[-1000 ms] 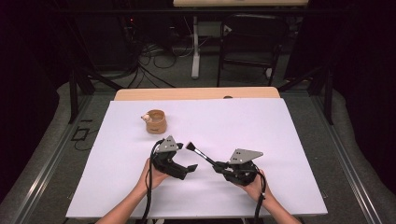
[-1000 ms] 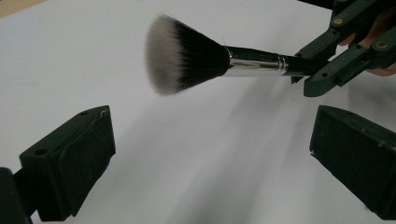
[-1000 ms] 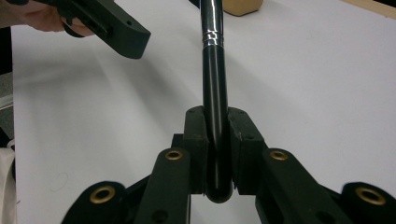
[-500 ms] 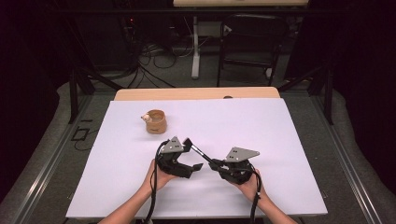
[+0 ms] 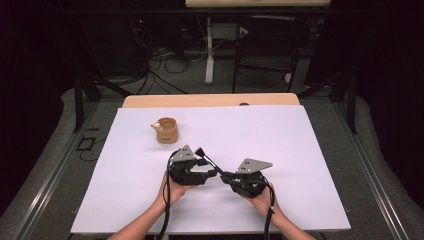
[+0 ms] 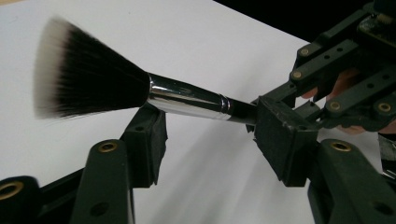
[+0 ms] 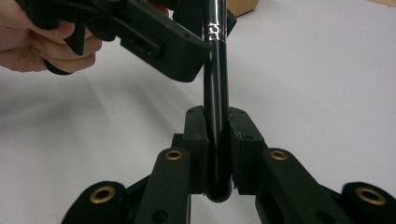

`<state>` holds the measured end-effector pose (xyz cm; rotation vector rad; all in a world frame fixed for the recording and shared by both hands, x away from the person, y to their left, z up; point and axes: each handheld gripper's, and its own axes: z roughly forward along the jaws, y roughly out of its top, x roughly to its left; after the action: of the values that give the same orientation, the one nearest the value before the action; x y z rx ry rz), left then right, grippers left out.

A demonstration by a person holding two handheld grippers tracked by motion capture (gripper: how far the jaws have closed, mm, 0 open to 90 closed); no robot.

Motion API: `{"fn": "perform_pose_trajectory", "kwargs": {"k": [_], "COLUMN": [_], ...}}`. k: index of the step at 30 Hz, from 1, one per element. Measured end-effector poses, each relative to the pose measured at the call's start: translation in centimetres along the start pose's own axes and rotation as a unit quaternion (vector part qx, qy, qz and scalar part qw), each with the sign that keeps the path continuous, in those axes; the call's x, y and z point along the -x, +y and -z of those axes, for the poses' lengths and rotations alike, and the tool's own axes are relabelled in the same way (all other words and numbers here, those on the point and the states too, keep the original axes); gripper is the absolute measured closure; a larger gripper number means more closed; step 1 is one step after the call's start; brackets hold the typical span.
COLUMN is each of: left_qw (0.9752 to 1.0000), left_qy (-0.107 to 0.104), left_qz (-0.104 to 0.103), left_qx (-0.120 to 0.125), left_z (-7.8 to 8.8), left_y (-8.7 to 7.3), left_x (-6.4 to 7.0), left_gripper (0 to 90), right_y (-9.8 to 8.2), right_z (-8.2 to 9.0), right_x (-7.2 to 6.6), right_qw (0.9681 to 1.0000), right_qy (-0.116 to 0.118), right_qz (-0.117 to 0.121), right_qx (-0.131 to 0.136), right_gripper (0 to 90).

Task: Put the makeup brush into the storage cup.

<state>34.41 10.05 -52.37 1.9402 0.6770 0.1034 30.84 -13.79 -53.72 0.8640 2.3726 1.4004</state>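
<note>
Right gripper [image 7: 217, 154] clamped on brush [image 6: 140, 88] handle; left gripper [image 6: 210, 140] closing around ferrule, not yet gripping. Squeeze squarely before releasing right.

Showing black bristles tipped white on the brush [image 6: 88, 74], chrome ferrule, glossy black handle; showing tan at the cup [image 5: 167, 130] upper left; showing white across the bench [image 5: 280, 135].
</note>
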Motion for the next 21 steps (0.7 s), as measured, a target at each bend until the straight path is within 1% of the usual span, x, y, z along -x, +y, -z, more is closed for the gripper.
{"fn": "perform_pose_trajectory", "kwargs": {"k": [2, 4, 6, 8, 10, 12, 13, 15, 16, 17, 18, 19, 20, 21], "left_qw": [1.0000, 1.0000, 1.0000, 0.9999, 0.9998, 0.9997, 0.9995, 0.9993, 0.9992, 0.9992, 0.9992, 0.9991, 0.9990, 0.9989], "left_qy": [-0.005, -0.004, -0.005, -0.009, -0.012, -0.015, -0.017, -0.021, -0.023, -0.025, -0.024, -0.025, -0.026, -0.028], "left_qz": [0.004, 0.002, 0.003, 0.005, 0.007, 0.004, 0.005, 0.006, 0.009, 0.007, 0.006, 0.005, 0.004, 0.003], "left_qx": [0.001, 0.002, 0.002, 0.006, 0.013, 0.021, 0.025, 0.030, 0.031, 0.031, 0.030, 0.033, 0.035, 0.039], "left_z": [-0.1, -0.1, -0.1, 0.0, 0.1, 0.3, 0.3, 0.4, 0.4, 0.3, 0.3, 0.4, 0.4, 0.5], "left_y": [0.0, 0.0, 0.0, 0.0, 0.0, 0.0, 0.1, 0.1, 0.1, 0.1, 0.1, 0.1, 0.1, 0.1], "left_x": [0.0, 0.1, 0.1, 0.1, 0.2, 0.2, 0.2, 0.2, 0.2, 0.2, 0.3, 0.4, 0.4, 0.4], "left_gripper": [49.0, 49.9, 52.8, 53.7, 55.1, 55.2, 56.1, 56.7, 58.0, 59.0, 59.7, 60.9, 63.4, 63.4], "right_y": [-0.1, -0.2, -0.2, -0.3, -0.3, -0.4, -0.4, -0.4, -0.5, -0.5, -0.6, -0.6, -0.6, -0.6], "right_z": [0.0, -0.1, -0.2, -0.3, -0.4, -0.4, -0.5, -0.6, -0.7, -0.8, -1.0, -1.0, -1.1, -1.1], "right_x": [-0.1, -0.1, -0.1, -0.1, -0.3, -0.4, -0.6, -0.6, -0.6, -0.7, -0.7, -0.8, -1.2, -1.2], "right_qw": [1.0000, 1.0000, 1.0000, 0.9999, 0.9999, 0.9999, 0.9998, 0.9998, 0.9998, 0.9997, 0.9997, 0.9996, 0.9993, 0.9993], "right_qy": [-0.006, -0.007, -0.008, -0.008, -0.008, -0.005, -0.004, -0.006, -0.003, -0.003, -0.002, 0.000, -0.001, -0.001], "right_qz": [0.004, 0.005, 0.003, 0.004, 0.004, 0.007, 0.013, 0.012, 0.012, 0.013, 0.013, 0.015, 0.027, 0.027], "right_qx": [-0.001, -0.001, -0.002, -0.007, -0.009, -0.012, -0.015, -0.015, -0.016, -0.020, -0.018, -0.024, -0.026, -0.026], "right_gripper": [79.2, 79.2, 79.2, 79.2, 79.2, 79.2, 79.2, 79.2, 79.2, 79.2, 79.2, 79.2, 79.1, 79.1]}}
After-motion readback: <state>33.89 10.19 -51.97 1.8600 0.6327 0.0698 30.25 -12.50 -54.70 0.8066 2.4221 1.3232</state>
